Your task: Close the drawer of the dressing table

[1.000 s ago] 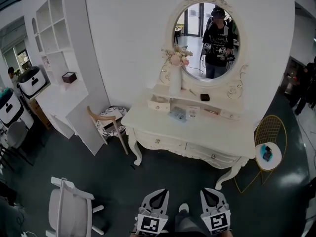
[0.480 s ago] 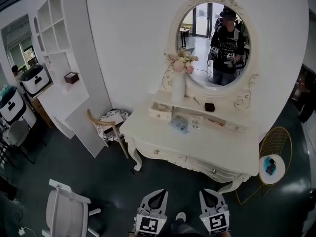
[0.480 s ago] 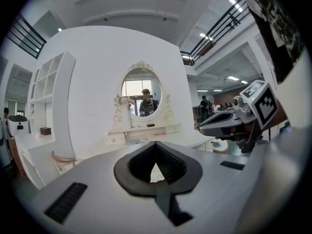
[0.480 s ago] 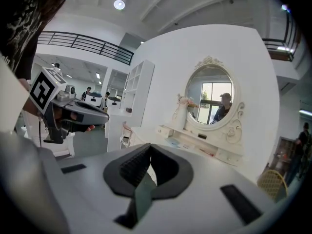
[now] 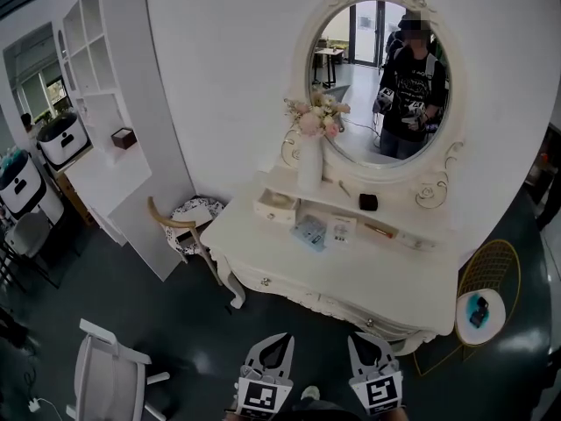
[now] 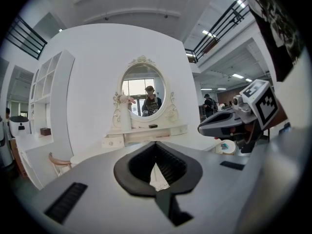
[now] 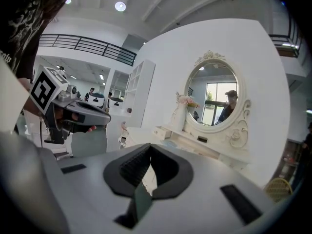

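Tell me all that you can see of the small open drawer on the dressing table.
The small drawer is cream white like the dressing table, seemingly painted wood, with one small knob on its front. It stands pulled out from the left end of the low shelf under the oval mirror, beside the white vase. What lies inside is unclear.

The left gripper (image 5: 280,338) and the right gripper (image 5: 362,340) are held low at the near edge of the head view. They are side by side, a little apart, and both point away from the person, close to level with a slight downward tilt. The left gripper's jaws meet tip to tip with nothing between them. The right gripper's jaws are likewise together and empty. Each gripper has a marker cube (image 5: 266,399) at its near end, facing up. In the right gripper view, fingers (image 7: 90,128) curl under the left gripper's body.
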Tool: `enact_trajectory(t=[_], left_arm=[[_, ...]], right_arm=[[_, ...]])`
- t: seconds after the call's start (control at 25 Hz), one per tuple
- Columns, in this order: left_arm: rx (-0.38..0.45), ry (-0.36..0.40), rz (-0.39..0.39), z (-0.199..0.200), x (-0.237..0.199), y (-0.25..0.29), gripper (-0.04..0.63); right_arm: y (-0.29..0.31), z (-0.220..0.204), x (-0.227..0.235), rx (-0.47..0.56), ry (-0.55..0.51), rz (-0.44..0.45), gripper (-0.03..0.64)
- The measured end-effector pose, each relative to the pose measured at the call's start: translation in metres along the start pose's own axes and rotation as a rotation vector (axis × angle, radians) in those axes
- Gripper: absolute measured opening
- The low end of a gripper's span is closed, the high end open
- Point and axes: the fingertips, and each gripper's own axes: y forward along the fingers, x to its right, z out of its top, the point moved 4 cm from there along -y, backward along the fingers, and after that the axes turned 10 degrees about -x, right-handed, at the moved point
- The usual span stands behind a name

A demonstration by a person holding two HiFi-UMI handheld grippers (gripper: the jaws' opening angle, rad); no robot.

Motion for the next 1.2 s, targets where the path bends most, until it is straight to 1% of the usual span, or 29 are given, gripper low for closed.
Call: enact_trajectory(t=[0.12,0.36,0.52,1.0,1.2], left_arm=[[-0.001,0.008,0.001,0.006,0.004,0.015,0.011],[-0.007,0.000,0.031,0.015,0.007,0.039,0.011],[-0.021,0.003,0.032,0.016,0.010,0.051,0.011],[-0.021,-0.013,0.049,0.019,0.006,0.068,0.011],[-0.025,-0.012,0.048,0.018,-0.002,0.074,0.011]], right_arm=[[0.008,-0.001,0.017,0.008,0.006,0.004,0.011],[0.026,-0.004,0.037,0.030,-0.016,0.042,0.011],[0.033,0.001,0.047,0.011,-0.037,0.058,0.011],[0.048,0.001,0.061,0.015,-0.036,0.069,0.011],[0.061,0.004,0.063,0.045,-0.024,0.063,0.011]])
